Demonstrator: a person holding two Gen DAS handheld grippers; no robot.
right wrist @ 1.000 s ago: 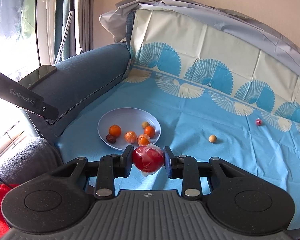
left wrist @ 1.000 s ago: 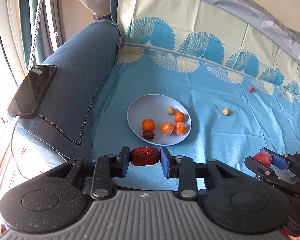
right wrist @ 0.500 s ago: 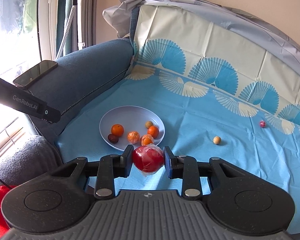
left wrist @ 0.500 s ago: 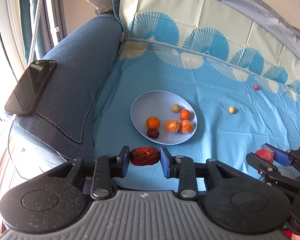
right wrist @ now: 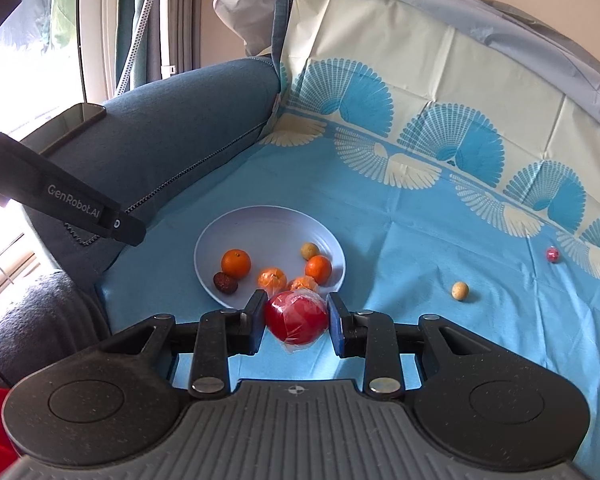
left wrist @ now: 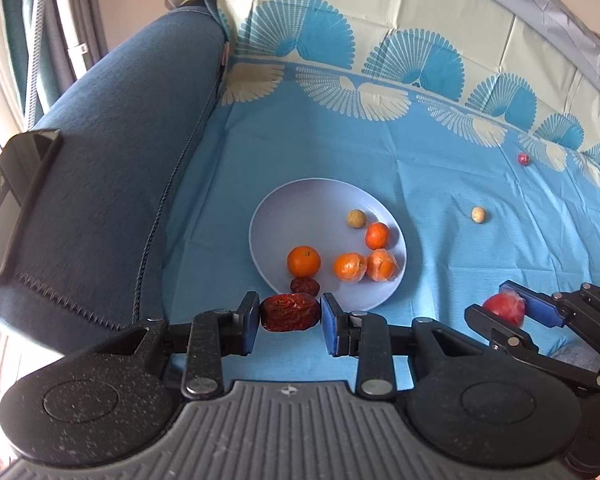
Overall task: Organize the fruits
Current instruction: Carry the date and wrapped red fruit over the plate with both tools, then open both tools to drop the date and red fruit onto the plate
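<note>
The left claw (left wrist: 289,314) is clamped end to end on a wrinkled dried date (left wrist: 289,312), light and leathery, just near of the pale plate (left wrist: 276,216). The right claw (right wrist: 296,318) is clamped across a red fruit in slippery plastic wrap (right wrist: 296,315), likely firm but prone to slide. Both hover over a sofa seat covered by a blue patterned cloth (right wrist: 420,248), beside a window.

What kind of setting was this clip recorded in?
Most likely a living room at home: a blue sofa armrest with a phone on it, a fan-patterned cloth spread over the seat, and a curtained window beside it.
</note>
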